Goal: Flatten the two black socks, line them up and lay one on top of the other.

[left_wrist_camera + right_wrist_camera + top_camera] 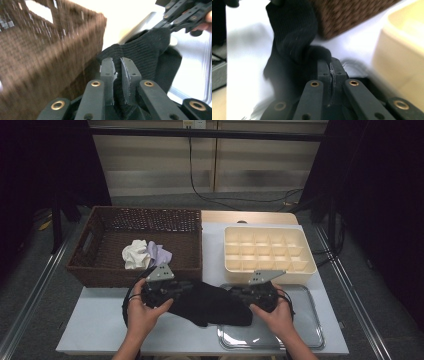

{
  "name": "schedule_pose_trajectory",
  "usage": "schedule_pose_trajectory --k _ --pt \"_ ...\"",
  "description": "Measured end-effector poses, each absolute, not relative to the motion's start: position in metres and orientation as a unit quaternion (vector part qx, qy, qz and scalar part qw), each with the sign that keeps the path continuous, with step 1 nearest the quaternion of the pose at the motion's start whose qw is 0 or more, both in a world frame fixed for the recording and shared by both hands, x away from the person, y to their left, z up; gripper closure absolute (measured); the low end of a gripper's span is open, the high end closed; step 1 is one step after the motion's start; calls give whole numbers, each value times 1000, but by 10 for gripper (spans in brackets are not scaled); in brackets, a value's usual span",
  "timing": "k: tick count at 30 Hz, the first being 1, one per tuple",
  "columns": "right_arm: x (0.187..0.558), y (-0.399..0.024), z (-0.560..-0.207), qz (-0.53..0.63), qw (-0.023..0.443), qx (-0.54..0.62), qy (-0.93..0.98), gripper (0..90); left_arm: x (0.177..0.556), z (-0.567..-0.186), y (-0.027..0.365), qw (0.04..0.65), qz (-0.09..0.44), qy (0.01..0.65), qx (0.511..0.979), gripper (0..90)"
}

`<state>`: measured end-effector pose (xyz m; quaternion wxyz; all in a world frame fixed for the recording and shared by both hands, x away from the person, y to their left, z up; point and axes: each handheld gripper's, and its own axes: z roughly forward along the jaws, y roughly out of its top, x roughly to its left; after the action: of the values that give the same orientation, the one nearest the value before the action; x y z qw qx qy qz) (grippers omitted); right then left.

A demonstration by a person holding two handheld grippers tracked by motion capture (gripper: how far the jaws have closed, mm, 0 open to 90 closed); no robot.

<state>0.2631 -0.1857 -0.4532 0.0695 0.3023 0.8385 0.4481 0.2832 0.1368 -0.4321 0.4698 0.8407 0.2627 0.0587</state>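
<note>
Two grippers, the left gripper and right gripper, each clamp an end of a black sock held over the table beside the basket; folding it neatly likely needs even tension.

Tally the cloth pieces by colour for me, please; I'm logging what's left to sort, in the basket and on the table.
Black: 1, the black sock stretched between the left gripper and the right gripper
White: 1, the white cloth in the wicker basket
Pale purple: 1, the pale purple cloth beside it
Total: 3
</note>
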Motion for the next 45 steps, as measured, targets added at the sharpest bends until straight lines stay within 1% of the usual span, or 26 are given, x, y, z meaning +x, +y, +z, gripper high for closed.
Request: schedule_pose_trajectory --k 4,9,19,21,22,23,24,25,26,28,29,35,37,42,45 --pt "251 -185 -465 437 61 302 845 879 272 -443 138 452 47 264 851 807" --pt "241 -187 -469 431 53 299 850 866 263 -446 138 447 39 261 855 807" --pt "235 -188 -478 419 44 301 856 852 252 -460 135 428 17 263 864 799" --pt "235 -188 -478 418 43 303 856 818 251 -460 135 423 18 262 867 799" --pt "235 -188 -478 418 43 303 856 818 251 -461 135 421 18 259 869 799" --pt "235 -188 -477 420 46 302 855 780 250 -462 134 418 18 259 871 799" --pt "235 -188 -474 418 46 303 855 760 250 -462 133 417 17 258 871 799" --pt "235 -188 -474 418 46 303 855 760 250 -462 133 417 17 258 871 799" --pt "237 -189 -469 420 50 304 854 728 250 -462 133 416 15 258 872 799" --pt "239 -189 -466 422 53 303 853 718 251 -462 132 414 19 254 874 799" --pt "241 -191 -460 424 60 303 851 697 250 -462 132 413 21 251 875 799" --pt "251 -194 -448 423 68 305 851 670 250 -461 132 414 21 249 875 799" --pt "256 -197 -444 422 68 307 850 644 250 -460 131 413 23 246 876 799" --pt "263 -200 -442 423 69 324 843 644 249 -460 130 411 23 240 879 799" --pt "269 -188 -443 428 60 324 842 644 248 -461 128 412 22 238 879 799"
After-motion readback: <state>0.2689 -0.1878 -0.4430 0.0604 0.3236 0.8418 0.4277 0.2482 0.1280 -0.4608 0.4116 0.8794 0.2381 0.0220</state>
